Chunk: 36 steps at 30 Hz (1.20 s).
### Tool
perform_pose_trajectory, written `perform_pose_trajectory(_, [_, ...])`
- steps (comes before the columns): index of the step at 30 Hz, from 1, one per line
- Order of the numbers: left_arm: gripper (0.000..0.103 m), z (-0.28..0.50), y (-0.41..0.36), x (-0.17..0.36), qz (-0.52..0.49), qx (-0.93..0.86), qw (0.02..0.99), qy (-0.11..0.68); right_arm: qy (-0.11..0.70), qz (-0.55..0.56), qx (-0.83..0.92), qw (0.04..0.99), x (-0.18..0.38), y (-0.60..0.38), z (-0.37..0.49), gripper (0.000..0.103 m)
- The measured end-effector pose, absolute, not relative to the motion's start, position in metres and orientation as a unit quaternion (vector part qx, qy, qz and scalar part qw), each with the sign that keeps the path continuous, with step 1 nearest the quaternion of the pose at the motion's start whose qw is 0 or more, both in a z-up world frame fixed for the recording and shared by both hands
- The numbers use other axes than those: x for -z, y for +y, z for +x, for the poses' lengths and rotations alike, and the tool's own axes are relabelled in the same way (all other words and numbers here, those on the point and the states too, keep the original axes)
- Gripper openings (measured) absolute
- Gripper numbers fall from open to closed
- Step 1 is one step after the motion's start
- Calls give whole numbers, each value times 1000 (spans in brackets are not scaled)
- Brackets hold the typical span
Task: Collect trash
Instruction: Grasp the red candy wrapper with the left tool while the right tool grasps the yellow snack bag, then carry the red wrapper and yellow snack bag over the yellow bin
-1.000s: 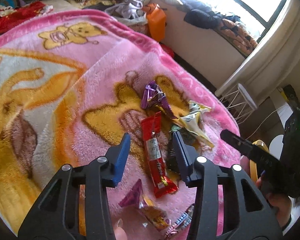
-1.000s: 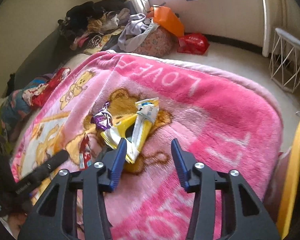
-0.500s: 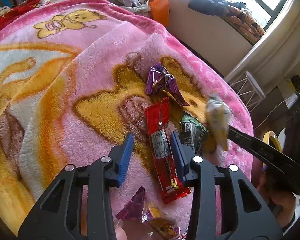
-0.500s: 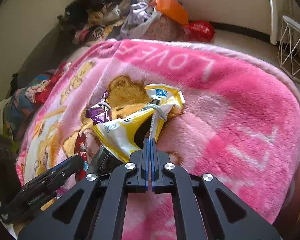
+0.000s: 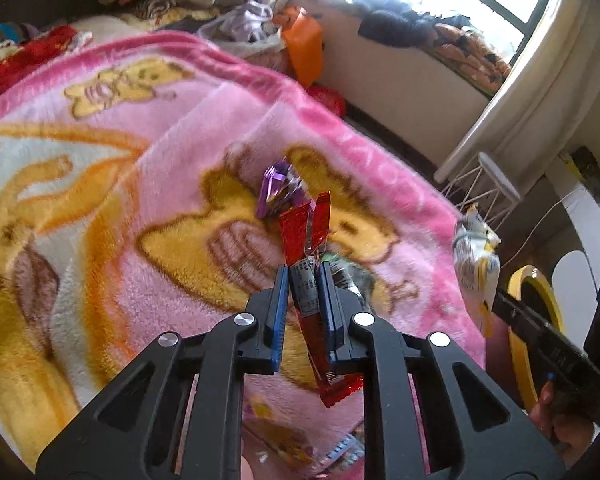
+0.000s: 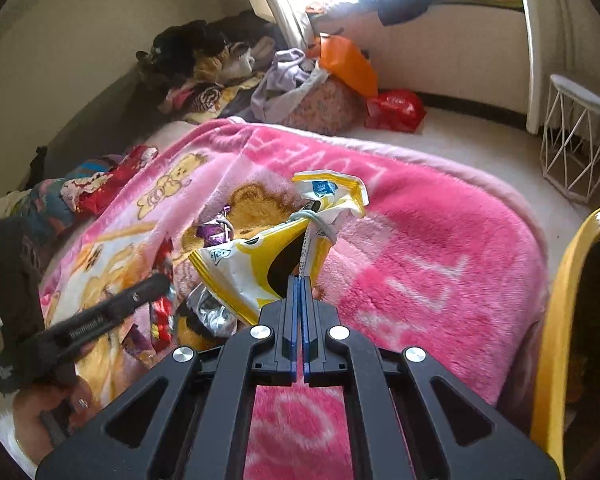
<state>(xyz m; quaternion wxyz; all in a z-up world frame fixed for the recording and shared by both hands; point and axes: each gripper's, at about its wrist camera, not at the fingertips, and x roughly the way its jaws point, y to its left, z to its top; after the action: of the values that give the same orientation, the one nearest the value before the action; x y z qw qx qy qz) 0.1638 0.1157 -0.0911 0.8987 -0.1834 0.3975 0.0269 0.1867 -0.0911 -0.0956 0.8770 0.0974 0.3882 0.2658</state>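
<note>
My left gripper (image 5: 303, 276) is shut on a long red snack wrapper (image 5: 305, 236) and holds it up off the pink blanket (image 5: 140, 128). My right gripper (image 6: 300, 280) is shut on a crumpled yellow and white bag (image 6: 260, 260), lifted above the blanket (image 6: 440, 264); the bag also shows in the left wrist view (image 5: 474, 256). A purple wrapper (image 5: 276, 192) and a green and silver wrapper (image 5: 348, 276) lie on the blanket beyond the left gripper. More small wrappers (image 5: 284, 440) lie near the bottom edge.
A yellow-rimmed bin (image 6: 560, 320) stands at the right edge of the bed, also in the left wrist view (image 5: 536, 280). A white wire stool (image 6: 576, 136) stands on the floor. Clothes (image 6: 220, 64), an orange bag (image 6: 348, 64) and a red bag (image 6: 396, 108) lie beyond the bed.
My left gripper closed on the red wrapper and lifted it. My right gripper, shut on the yellow bag, carried it up and to the right, away from the other wrappers.
</note>
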Motion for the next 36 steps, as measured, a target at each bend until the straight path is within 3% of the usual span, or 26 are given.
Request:
perform_pose_trajectory(14, [11,153,59,36,-165,34,923,347,340,96,-254,900,57,-139,153,2])
perform_pose_trajectory(36, [11,150,-19,15,-128,106,929,331,313,126,-189,922,48,-233,114,2])
